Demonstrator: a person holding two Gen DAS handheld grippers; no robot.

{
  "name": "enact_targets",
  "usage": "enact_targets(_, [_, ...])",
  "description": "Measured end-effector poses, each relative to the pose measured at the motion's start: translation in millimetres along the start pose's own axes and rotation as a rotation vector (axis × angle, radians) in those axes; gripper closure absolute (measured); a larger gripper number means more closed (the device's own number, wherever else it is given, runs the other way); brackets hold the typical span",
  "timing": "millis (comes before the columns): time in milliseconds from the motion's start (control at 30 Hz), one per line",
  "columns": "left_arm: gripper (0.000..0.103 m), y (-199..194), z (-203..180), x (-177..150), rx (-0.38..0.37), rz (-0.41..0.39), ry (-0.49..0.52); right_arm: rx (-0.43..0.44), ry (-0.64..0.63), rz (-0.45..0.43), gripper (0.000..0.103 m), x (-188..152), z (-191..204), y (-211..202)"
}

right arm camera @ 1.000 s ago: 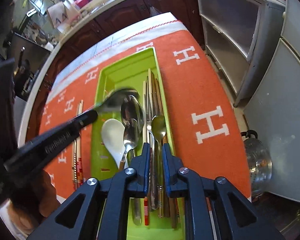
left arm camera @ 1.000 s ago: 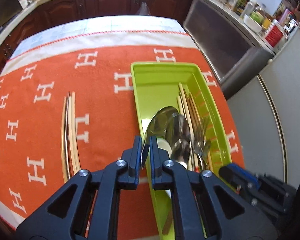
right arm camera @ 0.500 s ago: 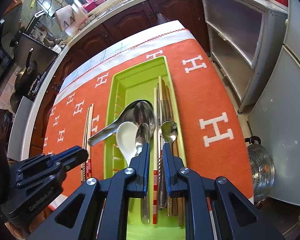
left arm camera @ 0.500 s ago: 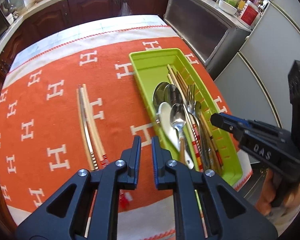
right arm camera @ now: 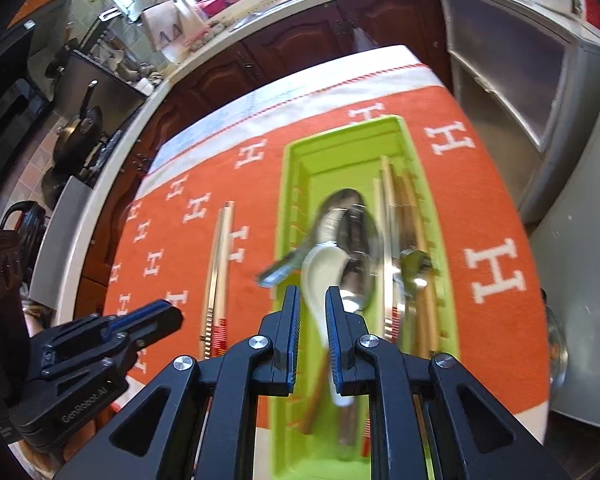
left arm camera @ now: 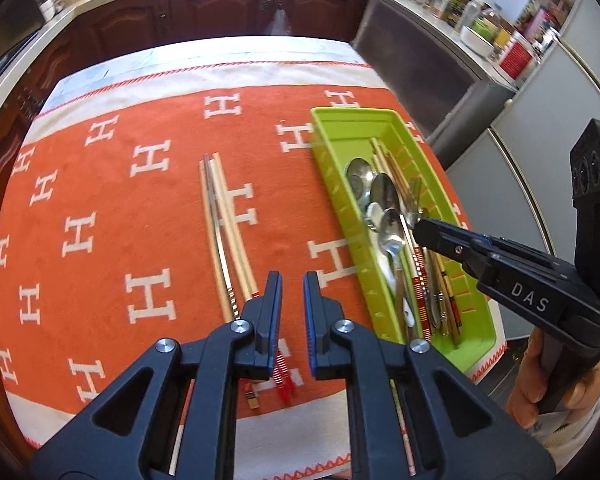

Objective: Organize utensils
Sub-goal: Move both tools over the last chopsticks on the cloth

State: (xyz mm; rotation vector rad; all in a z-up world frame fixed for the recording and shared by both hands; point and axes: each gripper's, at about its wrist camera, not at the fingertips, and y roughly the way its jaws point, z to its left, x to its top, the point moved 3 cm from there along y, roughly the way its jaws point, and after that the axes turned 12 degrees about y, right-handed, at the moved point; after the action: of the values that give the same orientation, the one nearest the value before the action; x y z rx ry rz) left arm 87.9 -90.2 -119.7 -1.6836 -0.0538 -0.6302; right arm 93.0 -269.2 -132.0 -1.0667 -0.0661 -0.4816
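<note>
Home kitchen, wooden cabinets (left arm camera: 220, 4), pans (right arm camera: 78, 128), countertop jars (left arm camera: 440, 0)

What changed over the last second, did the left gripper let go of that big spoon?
Yes. The left gripper released the large metal spoon into the green tray and moved left over the chopsticks on the cloth, now empty. The right gripper stays empty over the tray.

Both views are bright and evenly lit, with vivid colour on the orange cloth (left arm camera: 160, 216). Light seems to enter from the far counter side, where windows blow out white. Metal spoons (left arm camera: 384, 196) in the green tray (left arm camera: 340, 184) carry sharp glare. The left wrist view is crisp; the right wrist view smears around the tray with motion blur. Fisheye bending curves the counter, and corners beyond it fall black.
</note>
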Motion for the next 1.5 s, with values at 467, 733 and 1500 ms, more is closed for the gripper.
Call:
enact_targets(467, [0.095,9,50,-22,0.008,0.014,-0.122,-0.07,-0.067,0.019,0.093,6,32,50])
enact_targets(733, [0.095,23,64,-27,0.003,0.031,-0.143,-0.118,-0.027,0.014,0.093,11,12,56])
enact_targets(1500, [0.095,49,68,-38,-0.031,0.085,-0.139,0.005,-0.131,0.024,0.093,-22,70,31])
